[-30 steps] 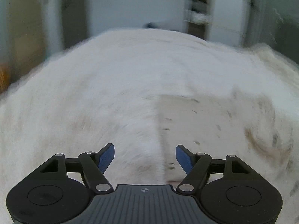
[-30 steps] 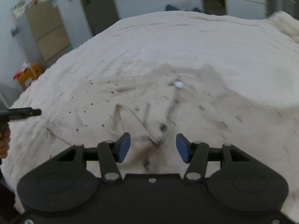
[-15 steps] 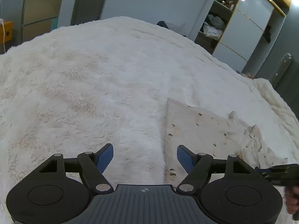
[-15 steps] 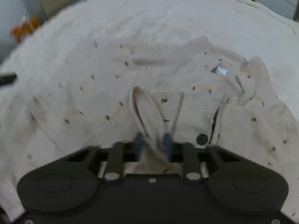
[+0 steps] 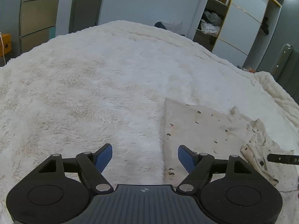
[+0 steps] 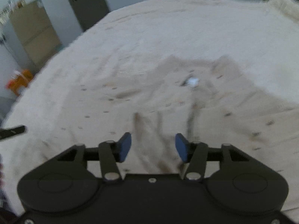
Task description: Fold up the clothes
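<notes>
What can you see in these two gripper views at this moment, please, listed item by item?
garment: one, cream with small dark specks, lying spread on the bed, rumpled at its right side
label: one, white, on the garment near its far edge
blanket: one, white and fluffy, covering the bed
wardrobe: one, pale doors with open shelves, far right of the room
drawer unit: one, beige, by the far left wall
door: one, dark, in the far wall
orange object: one, on the floor at left; blurred
left gripper: one, black with blue pads, open, over the garment's left edge
right gripper: one, black with blue pads, open, above the garment
</notes>
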`<state>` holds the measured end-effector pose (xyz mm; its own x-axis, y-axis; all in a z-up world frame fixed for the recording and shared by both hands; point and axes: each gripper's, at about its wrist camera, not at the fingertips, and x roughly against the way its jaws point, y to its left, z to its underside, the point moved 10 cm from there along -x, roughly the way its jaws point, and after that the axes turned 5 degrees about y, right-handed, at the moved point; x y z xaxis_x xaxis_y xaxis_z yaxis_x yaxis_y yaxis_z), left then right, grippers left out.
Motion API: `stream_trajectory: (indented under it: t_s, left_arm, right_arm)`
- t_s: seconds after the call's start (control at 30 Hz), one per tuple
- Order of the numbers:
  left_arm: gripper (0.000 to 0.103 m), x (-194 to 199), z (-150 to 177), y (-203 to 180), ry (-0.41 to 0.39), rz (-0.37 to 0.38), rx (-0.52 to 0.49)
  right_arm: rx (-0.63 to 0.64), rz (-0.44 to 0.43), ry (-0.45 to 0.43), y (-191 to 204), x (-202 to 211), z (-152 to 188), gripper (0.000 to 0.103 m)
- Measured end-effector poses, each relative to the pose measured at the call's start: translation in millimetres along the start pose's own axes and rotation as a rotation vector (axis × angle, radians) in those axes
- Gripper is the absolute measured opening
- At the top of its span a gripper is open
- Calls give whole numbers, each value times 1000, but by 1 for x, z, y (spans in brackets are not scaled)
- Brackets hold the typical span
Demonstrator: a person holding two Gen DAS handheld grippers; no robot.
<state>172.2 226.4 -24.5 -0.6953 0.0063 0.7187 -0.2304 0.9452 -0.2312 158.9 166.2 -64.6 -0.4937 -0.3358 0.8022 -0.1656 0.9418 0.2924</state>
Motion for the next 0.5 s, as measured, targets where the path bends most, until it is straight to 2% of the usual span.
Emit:
stream_trajectory:
  t_s: [0.03,0.13,0.17,0.2,0.27,0.37,0.5]
  left_arm:
    - [74,0,0,1,0,-2,1]
    - [74,-2,-1,3,2,-4,7]
    - [74,-2,-1,3,5,0,16]
    - [74,-3,-2,3,7,5,23]
    - [74,-3,-4,1,6,19,28]
    - [74,-3,-7,-5,-1,28,21]
    - [74,-5,-6,-12,-2,35,15]
  right_arm:
    - [-3,-17,17,1,-6,1,62]
    - [-19,42,48,-12,-22,11,56]
    - [-39,31,69,-16,-26,17,43]
    - [-58,11,67,-18,-24,21,25]
    - [-92,-13,29,-19,-12,19,4]
    - [-96,9,-79,-21,24,3,3]
    - [-140,42,-177,-36,74,-16,2]
